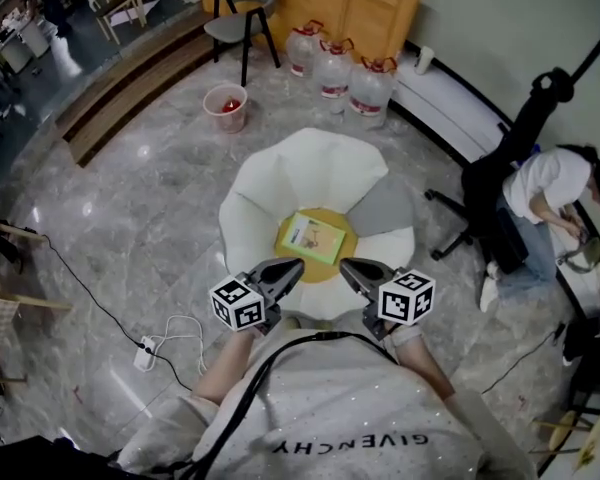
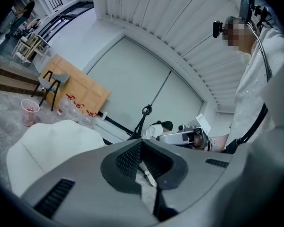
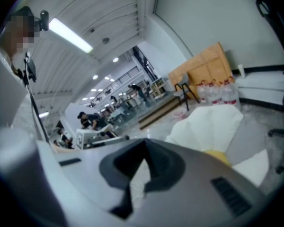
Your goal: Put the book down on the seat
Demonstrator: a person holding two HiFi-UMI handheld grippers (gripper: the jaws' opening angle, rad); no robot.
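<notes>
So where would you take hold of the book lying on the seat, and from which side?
Probably its near edge, coming in low from the person's side. The book lies flat and thin on the yellow centre of the seat, so only an edge gives the jaws purchase, and that edge is the closest one.

- Centre of the head view: the book's (image 1: 313,236) cover print is too small to read.
- Just below, the left gripper (image 1: 296,264) and right gripper (image 1: 346,265) cover parts of the seat's (image 1: 300,168) near edge.
- Right edge: a person (image 1: 550,193) is partly cut off.
</notes>
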